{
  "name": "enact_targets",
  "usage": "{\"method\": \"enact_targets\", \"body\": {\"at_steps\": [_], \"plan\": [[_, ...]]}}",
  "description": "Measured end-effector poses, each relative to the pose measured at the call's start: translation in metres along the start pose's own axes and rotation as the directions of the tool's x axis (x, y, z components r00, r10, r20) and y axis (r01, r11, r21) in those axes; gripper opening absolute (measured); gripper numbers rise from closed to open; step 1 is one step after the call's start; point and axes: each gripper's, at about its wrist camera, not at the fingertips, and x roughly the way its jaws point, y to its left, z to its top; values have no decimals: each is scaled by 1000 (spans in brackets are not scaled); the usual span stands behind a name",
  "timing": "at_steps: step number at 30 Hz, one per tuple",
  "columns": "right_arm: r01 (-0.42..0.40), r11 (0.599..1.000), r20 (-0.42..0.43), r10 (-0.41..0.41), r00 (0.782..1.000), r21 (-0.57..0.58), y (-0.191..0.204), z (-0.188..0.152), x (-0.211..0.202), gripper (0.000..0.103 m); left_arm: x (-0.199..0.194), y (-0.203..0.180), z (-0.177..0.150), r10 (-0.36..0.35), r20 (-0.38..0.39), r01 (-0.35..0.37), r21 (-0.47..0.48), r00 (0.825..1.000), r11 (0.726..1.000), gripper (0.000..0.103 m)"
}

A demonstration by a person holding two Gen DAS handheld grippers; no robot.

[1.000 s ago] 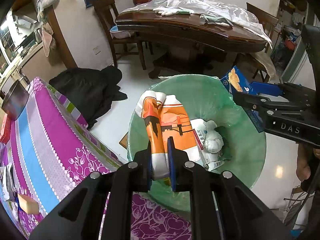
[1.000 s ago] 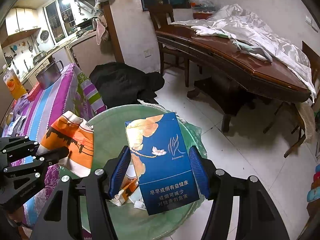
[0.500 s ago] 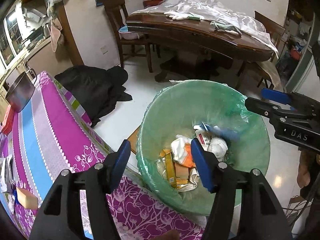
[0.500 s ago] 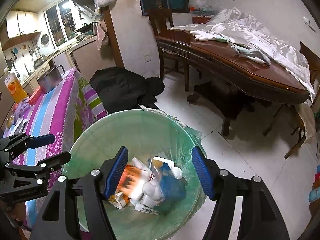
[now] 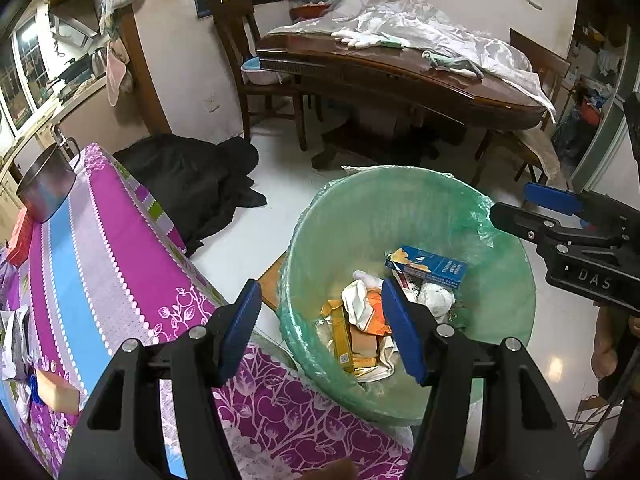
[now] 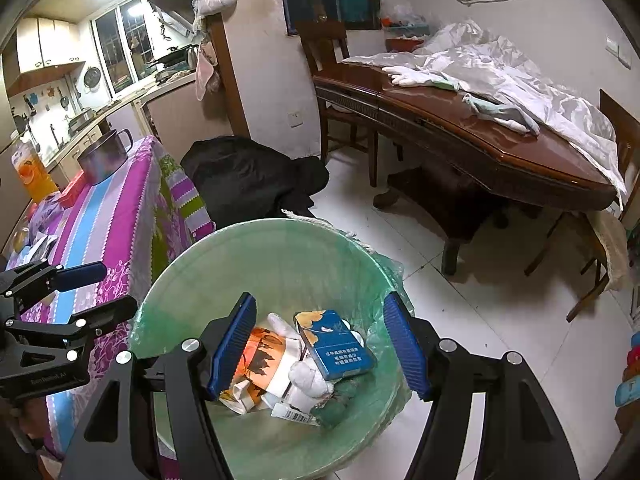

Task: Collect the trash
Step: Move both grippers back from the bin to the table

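A bin lined with a green bag (image 5: 400, 200) (image 6: 256, 256) stands on the floor beside the table. Inside lie a blue carton (image 5: 426, 267) (image 6: 336, 346), an orange-and-white wrapper (image 5: 366, 308) (image 6: 266, 354), crumpled white paper and other scraps. My left gripper (image 5: 320, 328) hangs open over the bin's near rim, nothing between its blue pads. My right gripper (image 6: 320, 344) is open above the bin as well, empty; it also shows at the right of the left wrist view as the right gripper (image 5: 560, 220).
A table with a purple, blue and white striped cloth (image 5: 92, 256) sits left of the bin, carrying a steel pot (image 5: 48, 184) and small items. Dark clothing (image 5: 192, 184) lies on the white floor. Behind stand a dark wooden table (image 5: 400, 76) and chairs.
Both grippers opened. The orange-and-white wrapper dropped from the left one and the blue carton from the right one; both now lie in the bin.
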Motion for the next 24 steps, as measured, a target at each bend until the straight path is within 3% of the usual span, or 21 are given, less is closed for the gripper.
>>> {"method": "enact_targets", "body": {"at_steps": [14, 24], "plan": [[-18, 999, 87, 21, 996, -29, 20, -11, -33, 74, -8, 3, -8, 11, 18, -10, -9, 1000, 1000, 61], [-15, 998, 172, 26, 985, -65, 38, -24, -67, 95, -19, 8, -11, 21, 42, -20, -23, 999, 1000, 64]]}}
